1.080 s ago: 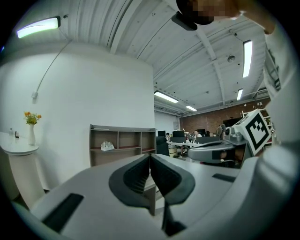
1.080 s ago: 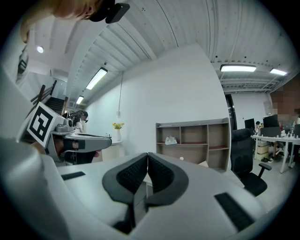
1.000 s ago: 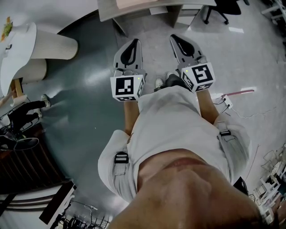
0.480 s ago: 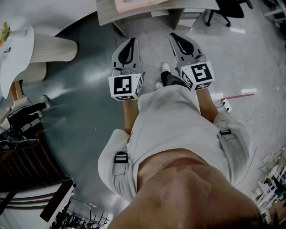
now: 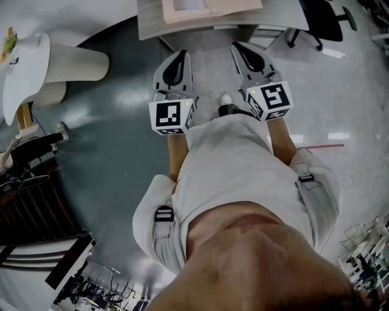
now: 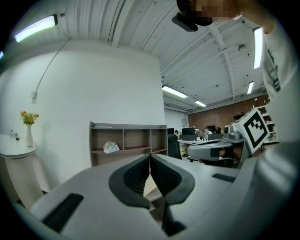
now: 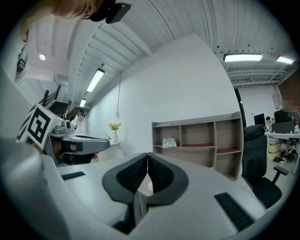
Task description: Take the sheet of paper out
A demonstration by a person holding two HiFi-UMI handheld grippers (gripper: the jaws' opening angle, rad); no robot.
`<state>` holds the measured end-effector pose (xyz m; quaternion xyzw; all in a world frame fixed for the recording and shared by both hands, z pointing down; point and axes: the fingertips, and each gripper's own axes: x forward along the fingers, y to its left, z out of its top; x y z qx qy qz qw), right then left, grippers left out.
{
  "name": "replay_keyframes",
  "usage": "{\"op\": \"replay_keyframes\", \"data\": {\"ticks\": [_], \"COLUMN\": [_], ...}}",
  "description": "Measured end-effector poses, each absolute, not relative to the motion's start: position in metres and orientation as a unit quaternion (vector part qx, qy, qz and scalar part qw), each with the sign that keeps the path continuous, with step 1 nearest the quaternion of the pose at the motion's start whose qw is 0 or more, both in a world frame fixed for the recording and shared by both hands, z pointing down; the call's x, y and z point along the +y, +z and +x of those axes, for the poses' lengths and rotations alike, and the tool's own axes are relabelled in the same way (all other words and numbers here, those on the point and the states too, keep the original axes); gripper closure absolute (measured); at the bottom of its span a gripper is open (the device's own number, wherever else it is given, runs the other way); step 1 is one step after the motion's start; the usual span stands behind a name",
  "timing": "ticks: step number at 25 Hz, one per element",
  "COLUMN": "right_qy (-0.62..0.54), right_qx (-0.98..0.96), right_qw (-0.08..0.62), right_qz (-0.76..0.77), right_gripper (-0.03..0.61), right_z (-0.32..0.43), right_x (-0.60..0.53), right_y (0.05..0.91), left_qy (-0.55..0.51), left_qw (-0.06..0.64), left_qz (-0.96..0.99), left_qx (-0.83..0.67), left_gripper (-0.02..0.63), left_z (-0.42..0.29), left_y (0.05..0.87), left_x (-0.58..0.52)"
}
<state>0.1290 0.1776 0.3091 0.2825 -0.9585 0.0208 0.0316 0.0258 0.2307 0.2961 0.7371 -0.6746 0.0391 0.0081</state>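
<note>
The paper (image 5: 187, 3) is a white sheet lying flat on the left half of a peach folder (image 5: 234, 6) (or shallow tray, hard to tell) on the grey tabletop (image 5: 149, 18), cut off by the head view's top edge

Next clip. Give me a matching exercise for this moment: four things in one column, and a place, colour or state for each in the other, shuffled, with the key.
Things:
1. left gripper
2. office chair
3. flowers
4. shelf unit

Descriptions:
a. black
b. brown, against the white wall
c. shut, nothing between the jaws
d. in a vase on the round white table

Pairs: 1-c, 2-a, 3-d, 4-b.
</note>
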Motion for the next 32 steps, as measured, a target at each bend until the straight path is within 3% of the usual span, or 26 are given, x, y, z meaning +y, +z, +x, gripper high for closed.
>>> {"op": "replay_keyframes", "data": {"ticks": [15,32], "right_qy": [0.032,0.032], "right_qx": [-0.967,-0.962], "right_qw": [0.017,0.035], "right_qz": [0.254,0.269], "right_gripper": [0.558,0.558], "right_z": [0.115,0.047], "right_x": [0.115,0.041], "right_y": [0.303,0.311], "left_qy": [0.048,0.042], "left_qw": [0.009,0.025], "left_qz": [0.72,0.732], "left_qx": [-0.692,-0.679], "left_gripper": [0.591,0.591], "left_z": [0.017,-0.053], "left_y": [0.291,0.304], "left_x": [0.17,0.091]}}
